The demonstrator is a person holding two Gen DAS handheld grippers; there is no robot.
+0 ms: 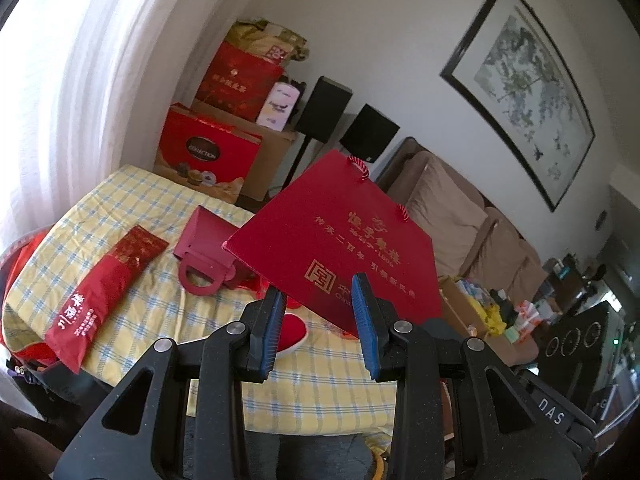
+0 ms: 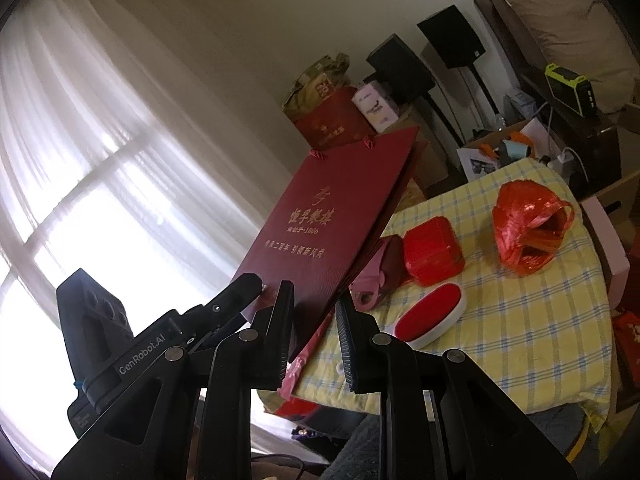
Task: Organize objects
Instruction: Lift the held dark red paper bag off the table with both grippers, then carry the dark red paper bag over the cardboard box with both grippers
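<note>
A flat red paper gift bag (image 1: 336, 240) with gold lettering and rope handles is held tilted above the table; it also fills the middle of the right wrist view (image 2: 320, 216). My left gripper (image 1: 318, 300) is shut on its lower edge, and from the right wrist view the left gripper (image 2: 256, 286) sits at the bag's lower left corner. My right gripper (image 2: 314, 320) is shut on the bag's lower right edge. On the yellow checked tablecloth (image 2: 520, 320) lie a magenta small bag (image 1: 208, 248), a long red packet (image 1: 108, 280), a red box (image 2: 434, 250), a red plastic bag (image 2: 528, 228) and a red-and-white oval piece (image 2: 430, 316).
Red gift boxes (image 1: 208, 152) are stacked beyond the table by the curtain. Two black speakers (image 1: 328, 108) stand on poles beside a brown sofa (image 1: 460, 208). A cardboard box of small items (image 1: 480, 308) sits to the right of the table.
</note>
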